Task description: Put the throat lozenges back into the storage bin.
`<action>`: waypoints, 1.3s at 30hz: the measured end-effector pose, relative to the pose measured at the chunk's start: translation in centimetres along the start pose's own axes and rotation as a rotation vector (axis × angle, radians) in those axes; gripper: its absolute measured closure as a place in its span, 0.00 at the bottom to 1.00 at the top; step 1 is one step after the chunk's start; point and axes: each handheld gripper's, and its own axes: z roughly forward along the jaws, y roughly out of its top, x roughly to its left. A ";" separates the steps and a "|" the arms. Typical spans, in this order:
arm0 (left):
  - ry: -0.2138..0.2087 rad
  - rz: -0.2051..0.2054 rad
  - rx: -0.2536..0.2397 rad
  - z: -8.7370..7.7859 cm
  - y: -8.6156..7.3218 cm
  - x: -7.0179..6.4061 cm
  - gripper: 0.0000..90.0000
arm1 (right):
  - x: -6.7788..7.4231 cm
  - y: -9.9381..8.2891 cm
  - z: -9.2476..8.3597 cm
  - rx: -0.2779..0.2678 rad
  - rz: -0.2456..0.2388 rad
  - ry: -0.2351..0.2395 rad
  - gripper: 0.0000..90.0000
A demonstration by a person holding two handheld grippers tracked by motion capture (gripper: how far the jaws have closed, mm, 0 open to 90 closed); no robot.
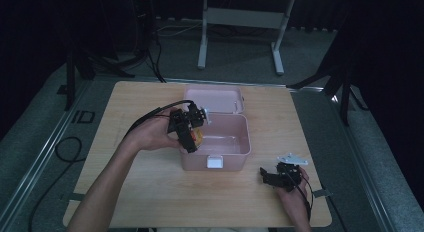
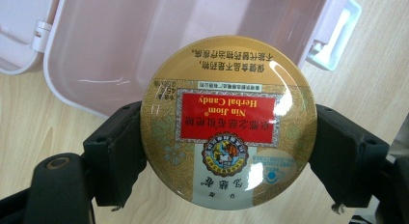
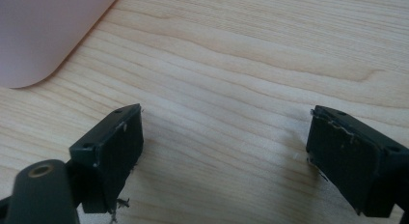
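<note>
Centrally in the left gripper view, a round candy tin (image 2: 228,122) sits clamped edge-to-edge between the left gripper (image 2: 226,159) jaws, above the open pink box (image 2: 96,45). Likely light, rigid, slippery; the rim grip suits. The right gripper (image 3: 224,156) rests lower right, jaws apart.

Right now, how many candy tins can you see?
1. The candy tin is clamped in the left hand-held gripper, over the edge of the open pink box. More may be hidden inside.

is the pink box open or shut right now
Open. The pink box has its lid swung back flat on the table behind it, and its bare inside shows behind the candy tin.
</note>
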 end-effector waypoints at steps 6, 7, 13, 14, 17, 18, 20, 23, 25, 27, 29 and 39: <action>0.011 -0.009 -0.009 0.0 0.2 0.1 0.23 | 0.0 0.0 0.0 0.001 0.000 0.000 0.14; 0.009 -0.009 -0.010 0.0 0.2 0.1 0.22 | 0.0 0.0 0.0 0.000 -0.001 0.000 0.14; 0.002 -0.008 -0.008 0.0 0.3 0.1 0.23 | 0.0 0.0 0.0 0.001 -0.001 0.000 0.14; 0.004 -0.005 -0.006 0.0 0.4 0.1 0.23 | 0.0 0.0 0.0 0.001 -0.001 0.000 0.14; 0.003 -0.009 -0.009 0.0 0.4 0.1 0.23 | 0.0 0.0 0.0 0.001 -0.001 0.000 0.14; 0.004 -0.008 -0.010 0.1 0.5 0.1 0.23 | 0.0 0.0 0.0 0.001 -0.001 0.000 0.14; 0.003 -0.010 -0.012 0.1 0.5 0.2 0.22 | 0.0 0.0 0.0 0.001 0.000 0.000 0.14; 0.010 -0.042 -0.018 0.1 0.6 0.3 0.20 | 0.0 0.0 0.0 0.001 -0.001 0.000 0.14; 0.013 -0.046 -0.029 -0.2 0.6 0.3 0.15 | 0.0 0.0 0.0 0.001 0.000 0.000 0.14; 0.019 -0.049 -0.044 -0.5 0.4 0.5 0.15 | 0.0 0.0 0.0 0.001 -0.001 0.000 0.14; 0.030 -0.048 -0.052 -0.7 0.2 0.5 0.16 | 0.0 0.0 0.0 0.001 -0.005 0.003 0.14; 0.065 -0.061 -0.055 -1.3 -0.5 0.6 0.17 | 0.0 0.0 0.0 0.001 -0.006 0.004 0.14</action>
